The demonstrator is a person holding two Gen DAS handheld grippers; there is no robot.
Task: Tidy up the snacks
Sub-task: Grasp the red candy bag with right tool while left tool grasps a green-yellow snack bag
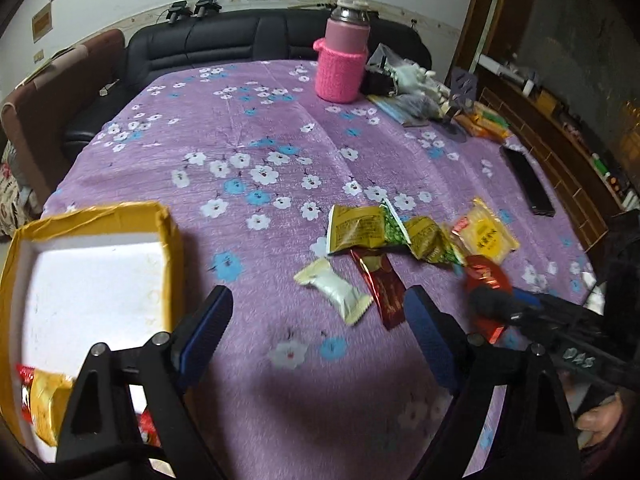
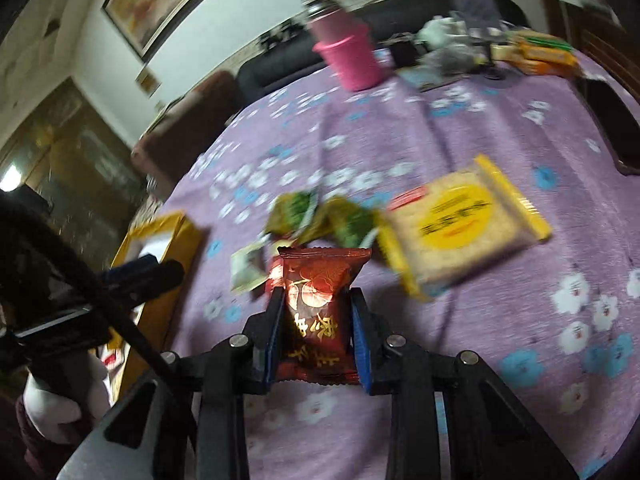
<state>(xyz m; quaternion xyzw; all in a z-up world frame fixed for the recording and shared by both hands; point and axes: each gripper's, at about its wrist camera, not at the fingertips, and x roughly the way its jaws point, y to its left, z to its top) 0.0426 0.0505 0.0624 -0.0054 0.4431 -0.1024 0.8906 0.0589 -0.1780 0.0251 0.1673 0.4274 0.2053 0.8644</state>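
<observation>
My right gripper (image 2: 316, 300) is shut on a dark red snack packet (image 2: 320, 304) and holds it above the purple flowered tablecloth (image 2: 500, 340). It also shows in the left wrist view (image 1: 486, 276), with the right gripper (image 1: 492, 300) at the right. My left gripper (image 1: 318, 306) is open and empty above the cloth, just right of a yellow cardboard box (image 1: 168, 232) that holds a yellow and a red packet (image 1: 44, 400). Loose snacks lie ahead: a white packet (image 1: 336, 290), a red packet (image 1: 384, 288), gold-green packets (image 1: 360, 230) and a yellow cracker pack (image 1: 486, 232). The cracker pack (image 2: 460, 228) lies ahead of the right gripper.
A pink flask in a knitted sleeve (image 1: 342, 60) stands at the table's far side beside plastic bags and small boxes (image 1: 404, 80). A black phone (image 1: 528, 184) lies near the right edge. A dark sofa (image 1: 240, 40) and a brown chair (image 1: 52, 116) stand beyond the table.
</observation>
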